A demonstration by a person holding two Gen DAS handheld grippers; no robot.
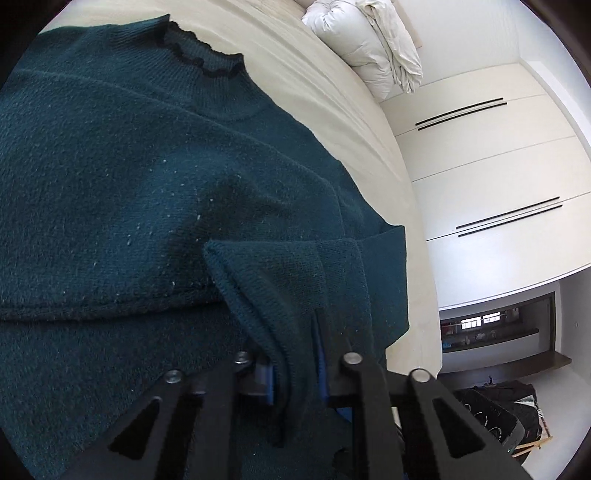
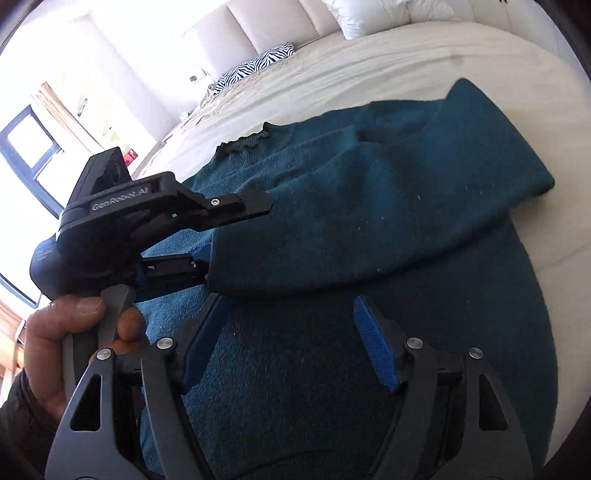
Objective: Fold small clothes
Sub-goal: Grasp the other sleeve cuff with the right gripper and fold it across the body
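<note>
We see a dark green sweater (image 1: 129, 177) lying flat on the white bed (image 1: 332, 92). Our left gripper (image 1: 297, 373) is pinched tight on the sweater's sleeve (image 1: 295, 280). Our right gripper (image 2: 288, 339) hangs over the sweater with its blue pads (image 2: 373, 343) wide apart, holding nothing.

The sweater (image 2: 369, 229) lies on the bed (image 2: 369, 66) under the right gripper (image 2: 288, 339) — pillows (image 2: 369, 14) beyond, left gripper (image 2: 207, 273) to its left.
</note>
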